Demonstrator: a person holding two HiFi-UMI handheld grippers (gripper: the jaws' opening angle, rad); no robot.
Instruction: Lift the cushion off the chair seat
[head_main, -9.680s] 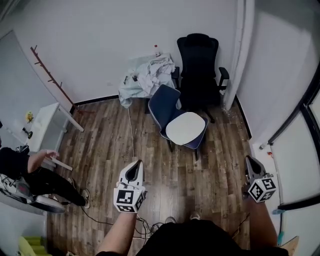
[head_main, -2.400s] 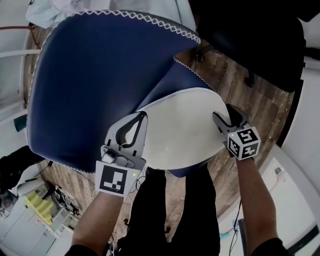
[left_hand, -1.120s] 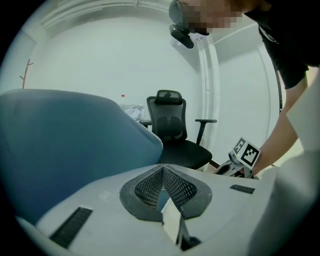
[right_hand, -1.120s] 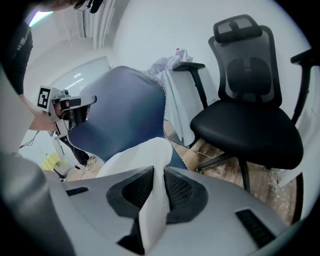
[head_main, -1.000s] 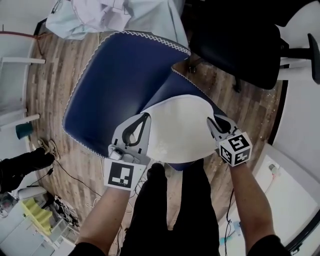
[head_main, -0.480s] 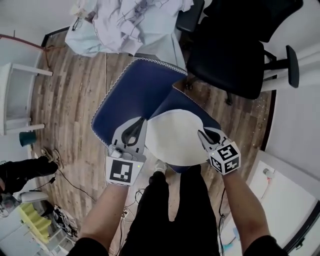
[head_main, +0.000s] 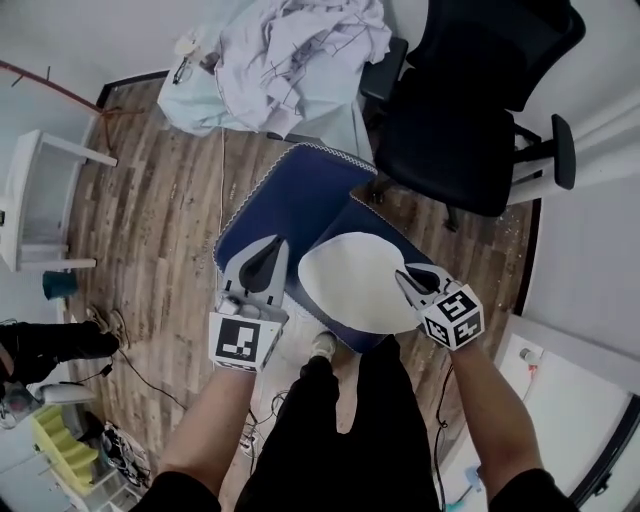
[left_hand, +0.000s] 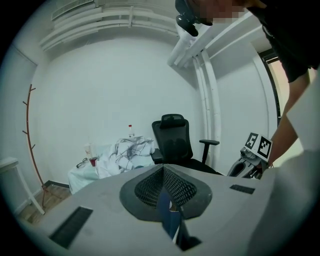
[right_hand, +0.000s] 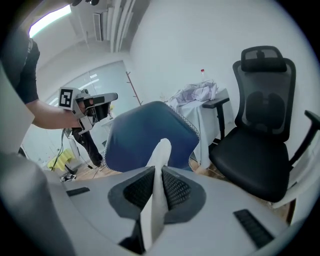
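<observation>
The cushion has a white oval face (head_main: 350, 280) and a big blue panel (head_main: 285, 205) edged with white stitching. It hangs in the air between my two grippers, above the wooden floor. My left gripper (head_main: 270, 242) is shut on the blue edge, seen as a blue strip (left_hand: 167, 215) between its jaws (left_hand: 164, 169). My right gripper (head_main: 402, 272) pinches the white edge (right_hand: 161, 150), and its jaws (right_hand: 159, 169) are closing further on it. The blue panel (right_hand: 145, 135) rises beyond them. The chair seat is hidden under the cushion.
A black office chair (head_main: 470, 110) stands just behind the cushion. Beside it is a table heaped with crumpled cloth (head_main: 290, 45). A white side table (head_main: 40, 200) is at the left, and another person (head_main: 50, 345) crouches at the lower left. My legs and shoe (head_main: 322, 346) are below the cushion.
Both grippers have risen with the cushion gripped between them. The view has pulled away from the floor, so more floor, the black chair and the cloth heap now show.
</observation>
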